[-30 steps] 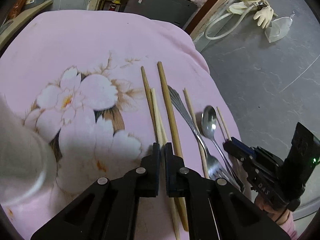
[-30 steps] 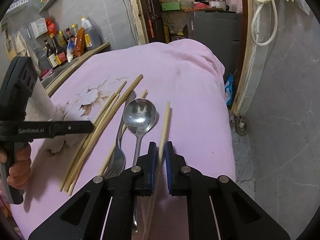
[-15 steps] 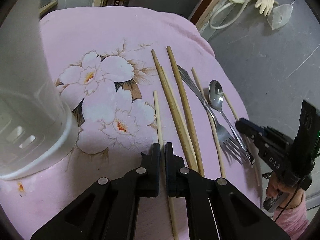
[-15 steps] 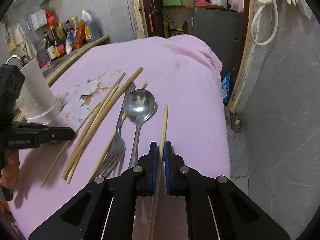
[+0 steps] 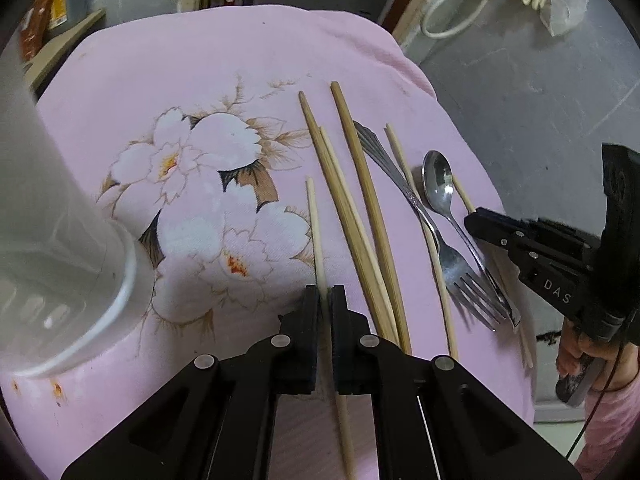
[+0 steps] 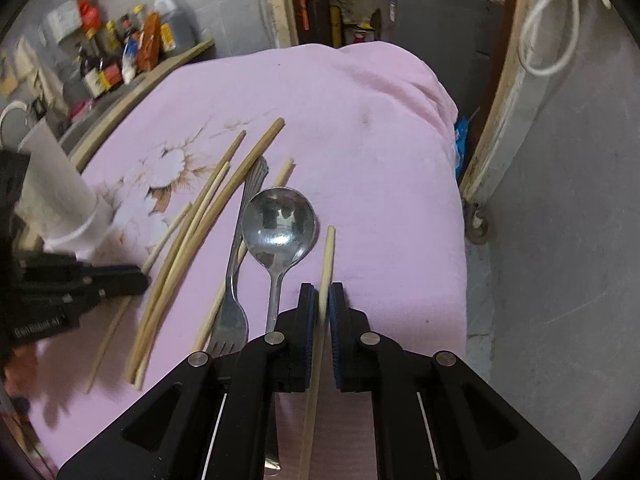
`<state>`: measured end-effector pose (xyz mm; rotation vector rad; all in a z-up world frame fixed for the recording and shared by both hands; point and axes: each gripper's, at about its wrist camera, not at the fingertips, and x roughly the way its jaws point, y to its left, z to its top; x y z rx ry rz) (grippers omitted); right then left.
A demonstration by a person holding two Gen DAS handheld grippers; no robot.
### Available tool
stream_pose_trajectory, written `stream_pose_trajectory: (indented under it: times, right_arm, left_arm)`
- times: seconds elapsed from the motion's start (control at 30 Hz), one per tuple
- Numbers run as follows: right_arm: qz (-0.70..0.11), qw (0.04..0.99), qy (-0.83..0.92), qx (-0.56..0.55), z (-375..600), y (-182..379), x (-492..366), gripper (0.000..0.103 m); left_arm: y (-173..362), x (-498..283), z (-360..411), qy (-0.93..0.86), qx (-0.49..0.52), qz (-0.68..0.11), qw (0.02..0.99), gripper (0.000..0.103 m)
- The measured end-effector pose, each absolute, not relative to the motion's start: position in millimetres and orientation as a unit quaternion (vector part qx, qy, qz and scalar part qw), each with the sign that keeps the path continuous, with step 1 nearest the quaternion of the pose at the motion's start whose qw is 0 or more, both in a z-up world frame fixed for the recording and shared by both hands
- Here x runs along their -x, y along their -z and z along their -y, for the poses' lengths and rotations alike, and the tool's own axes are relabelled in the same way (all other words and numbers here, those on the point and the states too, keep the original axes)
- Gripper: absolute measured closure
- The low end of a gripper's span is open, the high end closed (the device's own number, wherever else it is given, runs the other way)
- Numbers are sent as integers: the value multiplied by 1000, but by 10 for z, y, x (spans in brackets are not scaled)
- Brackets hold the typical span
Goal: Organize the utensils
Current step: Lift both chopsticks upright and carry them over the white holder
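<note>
Pink cloth (image 5: 248,52) | both hand-held grippers stay clamped on chopsticks | white holder (image 5: 52,216) nearer

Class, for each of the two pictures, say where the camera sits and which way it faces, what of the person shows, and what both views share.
Left wrist: sits on the left gripper, looks down at the pink cloth and white cup; right gripper and a hand show.
Right wrist: sits on the right gripper, looks down along the table toward the doorway; left gripper shows.
Shared: each gripper shut on a chopstick; spoon, fork.
</note>
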<state>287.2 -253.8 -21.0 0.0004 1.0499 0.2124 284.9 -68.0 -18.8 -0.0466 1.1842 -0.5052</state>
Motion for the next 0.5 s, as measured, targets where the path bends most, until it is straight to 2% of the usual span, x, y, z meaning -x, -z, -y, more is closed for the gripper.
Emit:
stream_pose_trajectory:
  times: [0.27,0.5]
  right_arm:
    - [-434,889,-120,-77,2658,94,-2492,100]
    - [-271,947,-159,-67,2413,-228,-1872,100]
  left_arm:
    - [92,-2503,479,256,60,-497,827,101]
    - [-258,-2079,298,274,91,-354,889,101]
